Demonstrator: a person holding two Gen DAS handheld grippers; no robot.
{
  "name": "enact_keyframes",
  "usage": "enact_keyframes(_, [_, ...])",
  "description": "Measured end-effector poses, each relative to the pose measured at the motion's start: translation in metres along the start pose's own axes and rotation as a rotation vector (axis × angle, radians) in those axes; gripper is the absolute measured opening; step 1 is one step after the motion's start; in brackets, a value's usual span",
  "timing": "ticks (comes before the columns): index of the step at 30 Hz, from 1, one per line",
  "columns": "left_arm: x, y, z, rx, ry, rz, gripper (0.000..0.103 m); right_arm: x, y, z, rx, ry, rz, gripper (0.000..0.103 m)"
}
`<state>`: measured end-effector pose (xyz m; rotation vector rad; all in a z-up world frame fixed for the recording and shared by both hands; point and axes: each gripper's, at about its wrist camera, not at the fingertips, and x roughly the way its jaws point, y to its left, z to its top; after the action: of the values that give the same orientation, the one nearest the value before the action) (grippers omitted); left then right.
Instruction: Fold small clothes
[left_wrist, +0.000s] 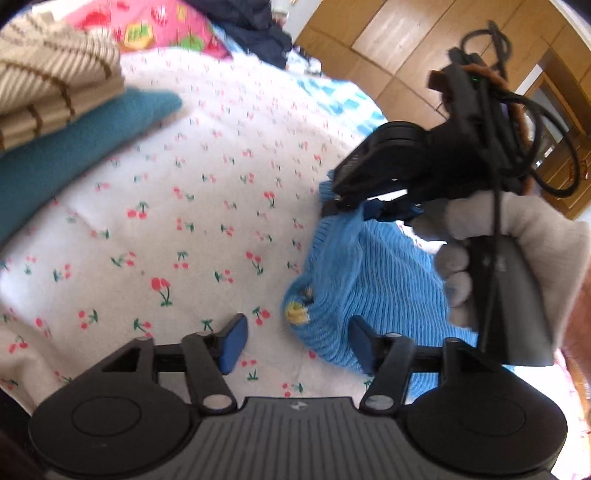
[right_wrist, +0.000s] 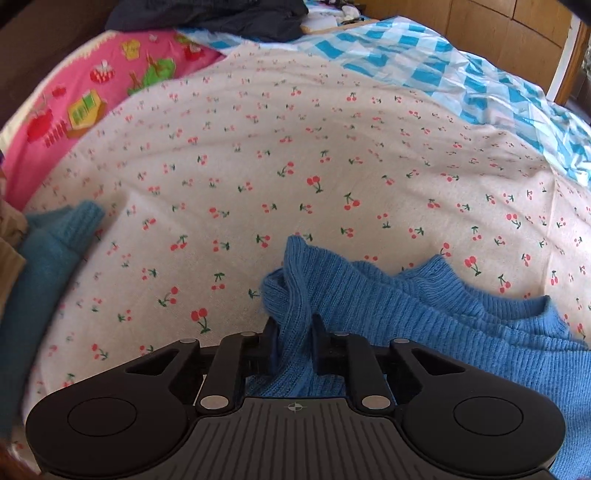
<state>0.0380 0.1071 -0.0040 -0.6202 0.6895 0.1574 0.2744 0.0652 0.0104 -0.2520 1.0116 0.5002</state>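
Across the cherry-print bedsheet (right_wrist: 258, 166) the blue ribbed knit sweater (right_wrist: 424, 314) lies crumpled, trailing rightward and back from the right gripper (right_wrist: 293, 343), whose jaws are clamped on a bunched fold of its edge. Just right of the left gripper (left_wrist: 295, 343) sits the sweater's rounded lower end with a small yellow motif (left_wrist: 295, 312); those jaws stand apart, holding nothing, the right-hand finger touching the knit. Judged from this, the left gripper is nearer the free end and needs only a short shift rightward to take it
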Motion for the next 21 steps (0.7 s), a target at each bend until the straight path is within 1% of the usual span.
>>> enact_keyframes(1, [-0.001,-0.003,-0.002,0.012,-0.010,0.003,0.072,-0.004,-0.003,0.000,0.007,-0.009,0.015,0.015])
enact_keyframes(5, [0.003,-0.016,-0.013,0.082,-0.040,0.029,0.080,-0.021,-0.018,-0.001,0.038,-0.047,0.087,0.014])
enact_keyframes(7, [0.012,-0.023,-0.011,0.109,-0.063,0.056,0.081,-0.026,-0.026,-0.002,0.055,-0.060,0.115,0.013])
enact_keyframes(9, [0.020,-0.027,-0.008,0.114,-0.075,0.070,0.080,-0.031,-0.037,-0.003,0.085,-0.073,0.147,0.013])
enact_keyframes(11, [0.022,-0.032,-0.003,0.128,-0.080,0.065,0.067,-0.035,-0.049,-0.003,0.128,-0.083,0.183,0.013])
enact_keyframes(13, [0.026,-0.041,0.001,0.171,-0.060,0.043,0.038,-0.038,-0.061,-0.004,0.160,-0.092,0.209,0.012])
enact_keyframes(14, [0.024,-0.048,0.002,0.191,-0.054,0.027,0.032,-0.040,-0.067,-0.005,0.171,-0.099,0.217,0.012])
enact_keyframes(15, [0.021,-0.055,0.004,0.209,-0.054,0.013,0.024,-0.044,-0.072,-0.006,0.180,-0.108,0.225,0.012])
enact_keyframes(16, [0.016,-0.064,0.006,0.231,-0.064,-0.004,0.023,-0.048,-0.079,-0.008,0.191,-0.119,0.234,0.012])
enact_keyframes(19, [0.001,-0.098,0.005,0.313,-0.103,-0.103,0.023,-0.066,-0.108,-0.013,0.246,-0.160,0.275,0.012])
enact_keyframes(21, [-0.003,-0.123,-0.001,0.368,-0.109,-0.163,0.023,-0.077,-0.134,-0.017,0.290,-0.186,0.289,0.012])
